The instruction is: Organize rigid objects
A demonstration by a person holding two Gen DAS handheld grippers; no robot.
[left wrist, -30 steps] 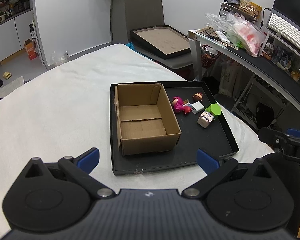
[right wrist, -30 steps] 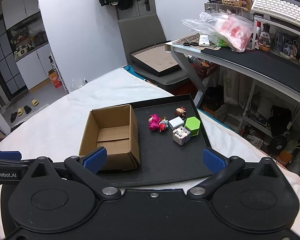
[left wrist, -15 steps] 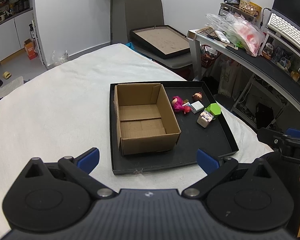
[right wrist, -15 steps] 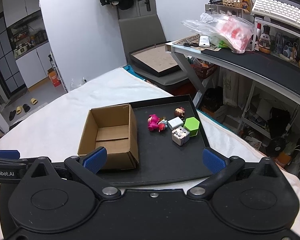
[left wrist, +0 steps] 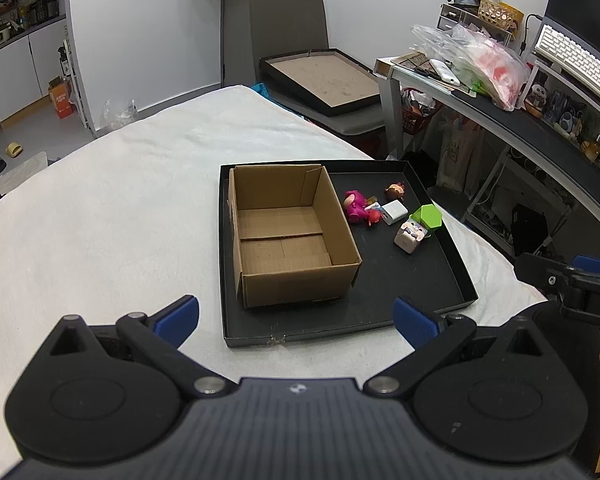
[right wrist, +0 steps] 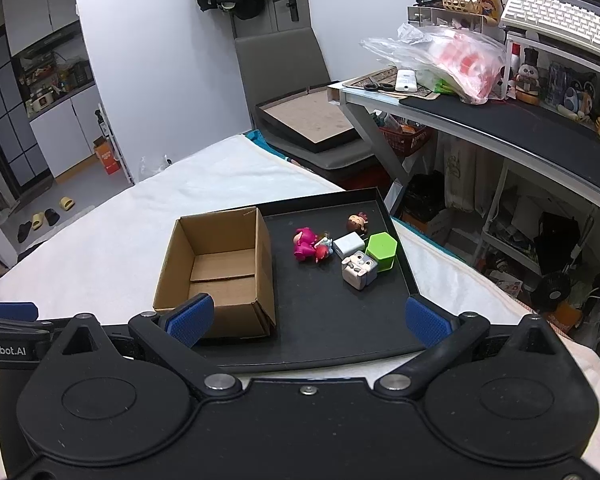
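Five small toys sit at 3 o'clock of empty brown cardboard box (left wrist: 288, 236) on black shallow tray (left wrist: 380, 312): pink plush-like figure (left wrist: 355, 206), white cube charger (left wrist: 394, 212), green hexagonal block (left wrist: 428, 217); left gripper (left wrist: 296, 316) and right gripper (right wrist: 306, 320) both spread, empty.

Tray (left wrist: 456, 276): black. Box (left wrist: 300, 284): plain brown cardboard. Hexagonal block (right wrist: 381, 249): green. Figure (right wrist: 305, 243): magenta-pink. Charger (right wrist: 349, 244): white. Gripper pads (right wrist: 190, 318): blue. Cloth (left wrist: 100, 216): white.

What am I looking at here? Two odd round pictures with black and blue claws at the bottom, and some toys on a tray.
No robot: a person carries a hand-held gripper in each hand, each with a wide-angle camera looking along its fingers. One view shows the left hand-held gripper, the other the right hand-held gripper. Both are open and hold nothing. On the white-covered table sits a shallow black tray holding an empty brown cardboard box and small toys: a pink plush figure, a green hexagonal block, a white cube.
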